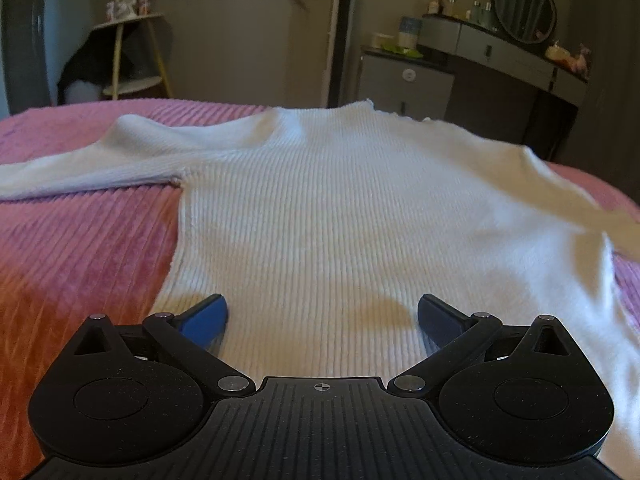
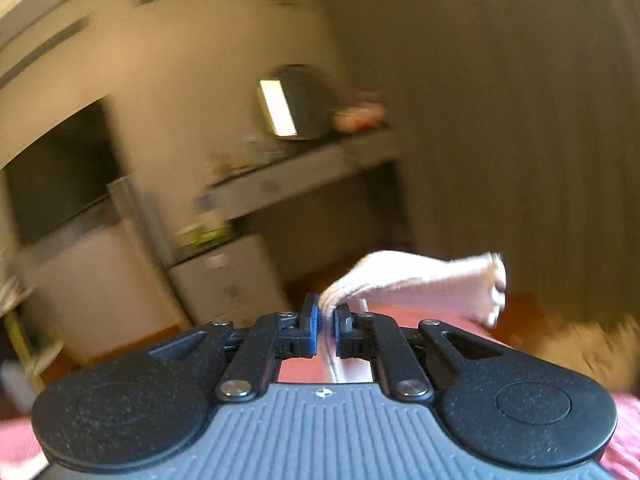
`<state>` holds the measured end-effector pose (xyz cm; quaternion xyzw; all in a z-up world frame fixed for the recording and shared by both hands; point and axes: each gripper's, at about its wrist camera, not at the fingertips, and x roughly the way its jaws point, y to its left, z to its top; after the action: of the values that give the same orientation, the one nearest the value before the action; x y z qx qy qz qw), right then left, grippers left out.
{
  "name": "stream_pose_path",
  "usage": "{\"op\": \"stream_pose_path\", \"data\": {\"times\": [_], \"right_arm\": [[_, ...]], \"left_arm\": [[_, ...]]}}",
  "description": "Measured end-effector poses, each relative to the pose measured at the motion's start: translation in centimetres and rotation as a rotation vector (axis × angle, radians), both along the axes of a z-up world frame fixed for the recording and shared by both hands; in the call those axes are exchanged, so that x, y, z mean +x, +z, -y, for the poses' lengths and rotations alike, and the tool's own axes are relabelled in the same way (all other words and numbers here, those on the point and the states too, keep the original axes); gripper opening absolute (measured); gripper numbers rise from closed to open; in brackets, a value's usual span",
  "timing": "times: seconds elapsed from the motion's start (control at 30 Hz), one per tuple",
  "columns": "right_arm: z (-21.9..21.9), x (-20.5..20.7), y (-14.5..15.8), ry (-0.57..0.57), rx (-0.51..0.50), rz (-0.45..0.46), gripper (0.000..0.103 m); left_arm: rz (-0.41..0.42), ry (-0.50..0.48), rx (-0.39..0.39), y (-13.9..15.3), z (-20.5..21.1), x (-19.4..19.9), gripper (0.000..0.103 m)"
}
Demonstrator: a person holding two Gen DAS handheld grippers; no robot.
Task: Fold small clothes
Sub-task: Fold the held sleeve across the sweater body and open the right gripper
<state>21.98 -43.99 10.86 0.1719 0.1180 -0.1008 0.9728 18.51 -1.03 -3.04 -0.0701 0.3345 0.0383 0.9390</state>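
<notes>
Item: white ribbed knit sweater (image 1: 340, 208), flat on pink corduroy bedspread (image 1: 80, 248); left gripper (image 1: 322, 316) spread, idle; right gripper (image 2: 328, 320) pinching sleeve (image 2: 420, 276); carry across torso, lay smooth

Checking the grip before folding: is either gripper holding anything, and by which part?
The right gripper pinches a white sleeve of the sweater, below its cuff. The left gripper is open, holding nothing.

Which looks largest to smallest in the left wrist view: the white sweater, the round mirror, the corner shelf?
1. white ribbed sweater, by far.
2. and 3. corner shelf and round mirror look alike; both stand far back, so I leave them unranked.
</notes>
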Motion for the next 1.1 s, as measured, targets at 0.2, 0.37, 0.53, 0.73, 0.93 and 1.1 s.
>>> {"op": "stream_pose_path", "data": {"times": [0.2, 0.37, 0.53, 0.73, 0.93, 1.1], "right_arm": [[-13.4, 3.5, 0.7, 0.278, -0.177, -0.049, 0.007], [-23.9, 5.5, -4.8, 0.446, -0.231, -0.187, 0.008], [-27.4, 4.5, -8.4, 0.485, -0.071, -0.302, 0.030], [-20.8, -2.0, -10.6, 0.220, 0.320, -0.182, 0.047], [-16.6, -3.5, -14.1, 0.099, 0.461, -0.207, 0.047], [-15.9, -2.8, -14.5, 0.125, 0.459, -0.189, 0.045]], "left_arm": [[0.063, 0.025, -0.006, 1.8, -1.9, -0.4, 0.103], [0.108, 0.057, 0.033, 2.2, -3.2, -0.3, 0.103], [0.092, 0.064, -0.014, 1.8, -4.8, 0.3, 0.103], [0.106, -0.015, -0.073, 1.8, -4.6, 0.6, 0.103], [0.107, -0.162, -0.054, 3.3, -0.8, 1.4, 0.103], [0.074, -0.243, -0.075, 5.1, 4.2, 5.4, 0.103]]}}
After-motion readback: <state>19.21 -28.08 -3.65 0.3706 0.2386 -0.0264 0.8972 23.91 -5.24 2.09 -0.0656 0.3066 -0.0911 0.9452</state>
